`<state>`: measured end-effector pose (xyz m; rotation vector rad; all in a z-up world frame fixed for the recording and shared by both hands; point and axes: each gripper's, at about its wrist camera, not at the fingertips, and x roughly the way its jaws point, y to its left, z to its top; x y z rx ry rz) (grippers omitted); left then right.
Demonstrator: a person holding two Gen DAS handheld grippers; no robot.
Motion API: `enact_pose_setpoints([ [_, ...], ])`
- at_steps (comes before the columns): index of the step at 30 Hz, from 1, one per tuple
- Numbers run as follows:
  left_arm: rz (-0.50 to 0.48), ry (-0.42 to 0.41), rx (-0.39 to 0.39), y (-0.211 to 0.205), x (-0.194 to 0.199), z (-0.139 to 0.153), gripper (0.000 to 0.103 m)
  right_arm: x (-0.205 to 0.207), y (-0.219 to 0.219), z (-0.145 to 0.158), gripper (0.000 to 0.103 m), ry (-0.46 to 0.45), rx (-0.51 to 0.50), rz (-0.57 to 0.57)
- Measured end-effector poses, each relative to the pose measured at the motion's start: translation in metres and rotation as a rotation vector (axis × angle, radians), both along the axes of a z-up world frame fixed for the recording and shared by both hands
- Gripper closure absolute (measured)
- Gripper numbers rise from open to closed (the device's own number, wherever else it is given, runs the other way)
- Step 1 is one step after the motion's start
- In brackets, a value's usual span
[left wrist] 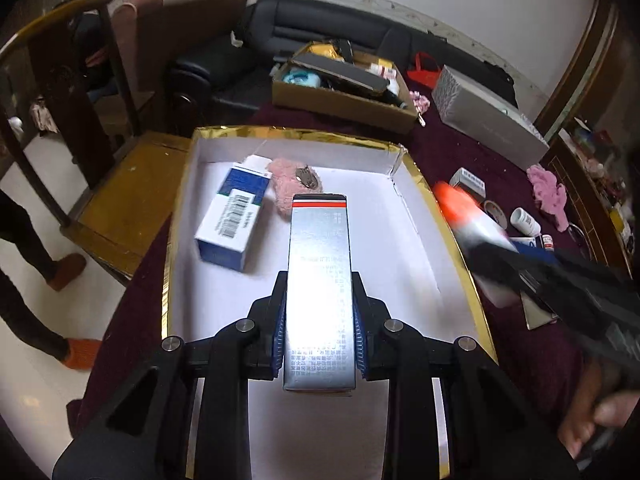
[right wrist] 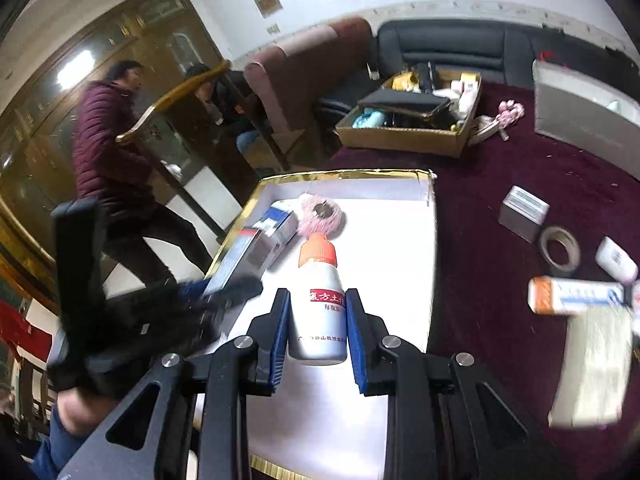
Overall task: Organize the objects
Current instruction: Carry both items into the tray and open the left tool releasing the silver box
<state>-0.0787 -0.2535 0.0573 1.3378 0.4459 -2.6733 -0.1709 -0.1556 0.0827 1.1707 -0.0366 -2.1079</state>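
Note:
My left gripper [left wrist: 319,280] is shut on a tall silver carton [left wrist: 319,280] with a red and black band at its far end, held over the white, gold-rimmed tray [left wrist: 176,208]. Inside the tray lie a blue and white medicine box [left wrist: 234,220] and a pink fluffy pouch [left wrist: 296,188]. My right gripper [right wrist: 318,300] is shut on a white bottle [right wrist: 318,312] with an orange cap, also above the tray [right wrist: 400,248]. In the left wrist view that bottle [left wrist: 464,212] appears blurred at the tray's right rim. The left gripper [right wrist: 224,300] shows blurred at the tray's left side in the right wrist view.
On the dark red cloth [right wrist: 480,208] right of the tray lie a small silver box [right wrist: 522,214], a tape roll [right wrist: 560,252], a white bottle [right wrist: 616,260] and an orange-ended box [right wrist: 572,294]. A full cardboard box [left wrist: 344,84] and a grey carton [left wrist: 488,112] stand behind. A person [right wrist: 112,152] walks at the left.

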Motion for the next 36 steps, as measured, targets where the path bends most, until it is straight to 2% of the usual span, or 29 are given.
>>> enact_pose_setpoints([
  [6,-0.009,-0.059,-0.011,-0.004,-0.029,-0.018,0.076,-0.062,-0.042,-0.025,0.077,-0.042,0.047,0.007],
  [12,-0.02,-0.107,-0.055,-0.003,-0.042,-0.031,0.076,-0.098,-0.058,-0.038,0.077,-0.075,0.077,0.007],
  [20,0.009,-0.141,-0.025,-0.016,-0.046,-0.04,0.076,-0.102,-0.074,-0.058,0.077,-0.097,0.116,0.03],
  [36,0.01,-0.133,-0.011,-0.019,-0.049,-0.039,0.076,-0.106,-0.081,-0.078,0.077,-0.093,0.174,-0.016],
])
